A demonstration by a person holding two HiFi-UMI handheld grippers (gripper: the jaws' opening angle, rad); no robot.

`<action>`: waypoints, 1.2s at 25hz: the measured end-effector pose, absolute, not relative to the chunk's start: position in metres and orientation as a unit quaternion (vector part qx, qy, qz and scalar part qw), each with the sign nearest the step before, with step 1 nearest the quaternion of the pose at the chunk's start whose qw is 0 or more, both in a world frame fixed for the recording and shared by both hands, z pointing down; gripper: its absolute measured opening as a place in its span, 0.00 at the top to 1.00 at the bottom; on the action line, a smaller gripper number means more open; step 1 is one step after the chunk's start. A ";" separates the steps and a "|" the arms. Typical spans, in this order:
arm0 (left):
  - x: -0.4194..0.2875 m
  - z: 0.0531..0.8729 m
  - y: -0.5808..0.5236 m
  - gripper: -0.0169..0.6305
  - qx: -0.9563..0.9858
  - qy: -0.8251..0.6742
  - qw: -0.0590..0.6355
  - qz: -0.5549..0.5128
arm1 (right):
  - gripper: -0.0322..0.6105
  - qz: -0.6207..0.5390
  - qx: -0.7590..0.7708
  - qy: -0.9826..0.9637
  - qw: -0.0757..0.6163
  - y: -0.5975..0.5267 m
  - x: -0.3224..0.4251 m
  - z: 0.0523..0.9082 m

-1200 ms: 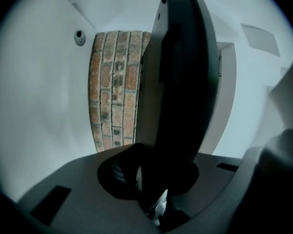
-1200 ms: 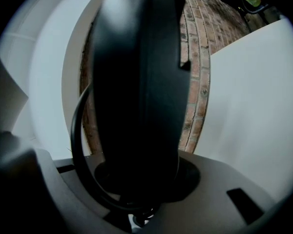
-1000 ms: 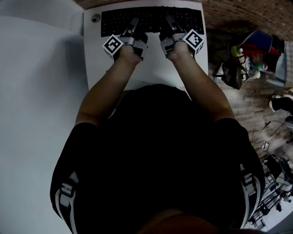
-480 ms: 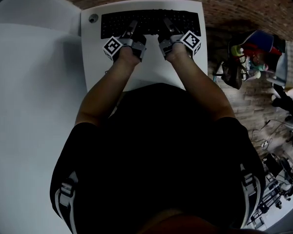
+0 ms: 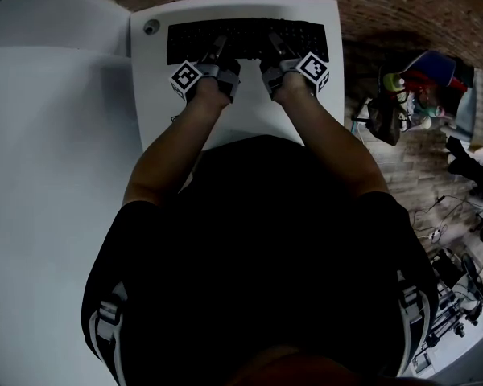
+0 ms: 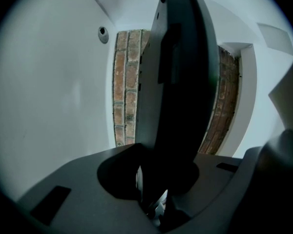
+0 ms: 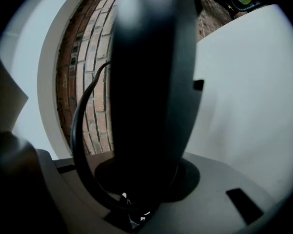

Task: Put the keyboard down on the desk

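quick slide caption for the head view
Black keyboard held at its near edge by left gripper and right gripper, over a white desk

White counter (image 5: 154, 95) up top, red brick floor (image 5: 402, 6) curving round it, big pale surface (image 5: 48, 175) left, bags (image 5: 402, 95) and cables (image 5: 459, 288) heaped right, light dim.

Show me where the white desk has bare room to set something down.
Bare: the desk strip left of the keyboard, below the round hole, and the near part between the forearms. Crowded: the keyboard's own band; the cluttered floor at right.
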State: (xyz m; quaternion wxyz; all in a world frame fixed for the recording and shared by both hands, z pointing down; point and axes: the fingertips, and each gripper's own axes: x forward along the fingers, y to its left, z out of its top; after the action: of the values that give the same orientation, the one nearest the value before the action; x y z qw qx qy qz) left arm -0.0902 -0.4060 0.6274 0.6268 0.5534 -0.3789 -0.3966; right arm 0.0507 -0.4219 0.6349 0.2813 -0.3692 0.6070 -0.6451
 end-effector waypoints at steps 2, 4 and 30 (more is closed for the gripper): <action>-0.090 0.634 -0.407 0.84 0.548 -0.382 0.632 -0.393 | 0.75 -0.648 -0.371 0.604 0.277 -0.423 0.051 0.641; -0.090 0.639 -0.409 0.83 0.546 -0.384 0.634 -0.390 | 0.75 -0.652 -0.373 0.600 0.273 -0.424 0.051 0.648; -0.089 0.726 -0.422 0.83 0.512 -0.394 0.675 -0.356 | 0.75 -0.679 -0.405 0.570 0.224 -0.435 0.050 0.733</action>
State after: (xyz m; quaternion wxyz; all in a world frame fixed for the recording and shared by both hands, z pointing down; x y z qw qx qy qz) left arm -0.0889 -0.4218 0.7259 0.6750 0.5124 -0.3938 -0.3560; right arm 0.0501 -0.4349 0.7331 0.2238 -0.4052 0.5696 -0.6792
